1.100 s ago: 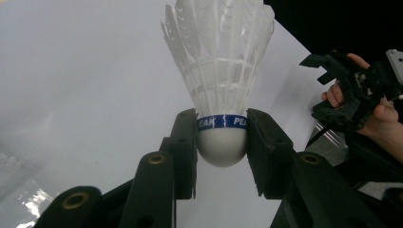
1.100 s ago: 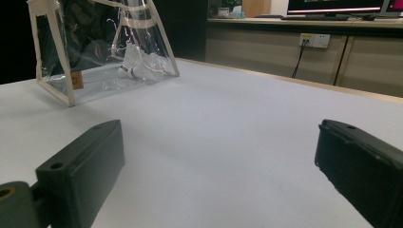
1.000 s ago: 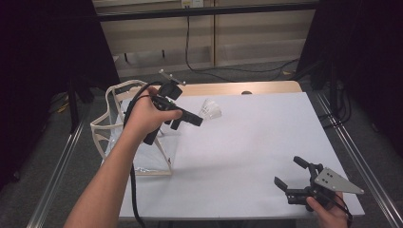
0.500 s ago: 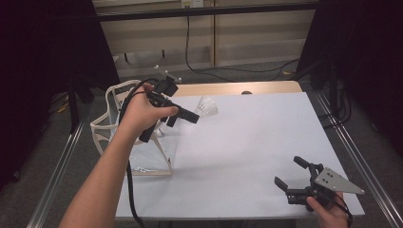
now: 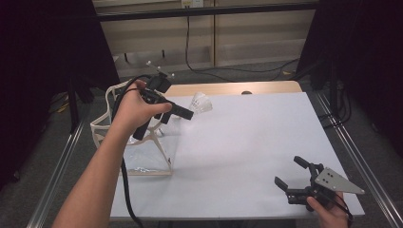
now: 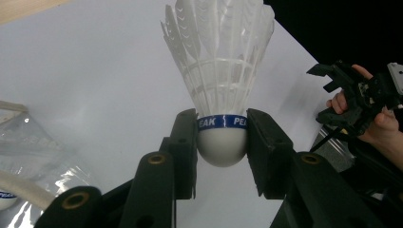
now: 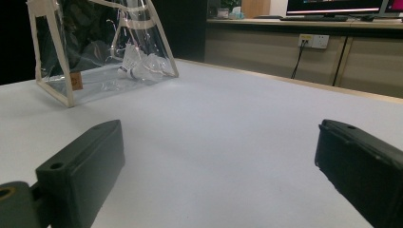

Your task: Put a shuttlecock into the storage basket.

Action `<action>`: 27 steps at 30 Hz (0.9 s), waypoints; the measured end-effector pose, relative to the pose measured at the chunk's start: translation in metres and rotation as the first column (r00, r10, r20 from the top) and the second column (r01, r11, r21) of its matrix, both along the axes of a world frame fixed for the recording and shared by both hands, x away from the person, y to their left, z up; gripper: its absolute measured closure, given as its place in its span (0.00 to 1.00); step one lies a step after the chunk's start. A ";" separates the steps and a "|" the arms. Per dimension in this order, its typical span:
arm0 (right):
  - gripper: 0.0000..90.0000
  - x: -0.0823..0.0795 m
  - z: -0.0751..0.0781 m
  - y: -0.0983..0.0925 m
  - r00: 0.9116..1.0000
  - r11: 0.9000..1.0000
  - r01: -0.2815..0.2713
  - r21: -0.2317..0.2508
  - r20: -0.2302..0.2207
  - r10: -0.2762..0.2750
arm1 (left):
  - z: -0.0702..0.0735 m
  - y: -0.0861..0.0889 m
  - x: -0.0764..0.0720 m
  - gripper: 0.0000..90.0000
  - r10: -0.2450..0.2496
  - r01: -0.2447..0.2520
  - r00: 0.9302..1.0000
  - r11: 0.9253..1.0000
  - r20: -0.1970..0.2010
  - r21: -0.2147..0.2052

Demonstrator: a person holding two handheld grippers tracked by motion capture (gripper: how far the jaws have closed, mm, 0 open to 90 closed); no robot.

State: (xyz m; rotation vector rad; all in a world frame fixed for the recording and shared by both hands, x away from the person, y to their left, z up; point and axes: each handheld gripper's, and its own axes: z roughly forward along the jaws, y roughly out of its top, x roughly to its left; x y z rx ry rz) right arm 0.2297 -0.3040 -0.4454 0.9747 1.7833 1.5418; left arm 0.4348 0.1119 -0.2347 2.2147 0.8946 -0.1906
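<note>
Left tool (image 6: 222,142) clamped on the cork base of a shuttlecock (image 6: 221,85) — feathers free, uncrushed — held above the table (image 5: 256,142) beside the clear bag (image 5: 142,152), which already holds another shuttlecock (image 7: 138,66). Right tool (image 5: 297,178) rests apart, jaws wide — apparently waiting.

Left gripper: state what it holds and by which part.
The left gripper holds a white shuttlecock, its fingers pinching the rounded cork base at the blue band.

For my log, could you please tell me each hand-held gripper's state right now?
Left hand-held gripper: closed on the shuttlecock.
Right hand-held gripper: open, holding nothing.
</note>
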 end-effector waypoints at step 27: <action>0.03 0.000 0.000 0.001 1.000 1.000 -0.002 0.007 -0.001 0.002 | 0.015 0.024 0.006 0.73 0.062 -0.063 0.998 0.998 0.020 0.014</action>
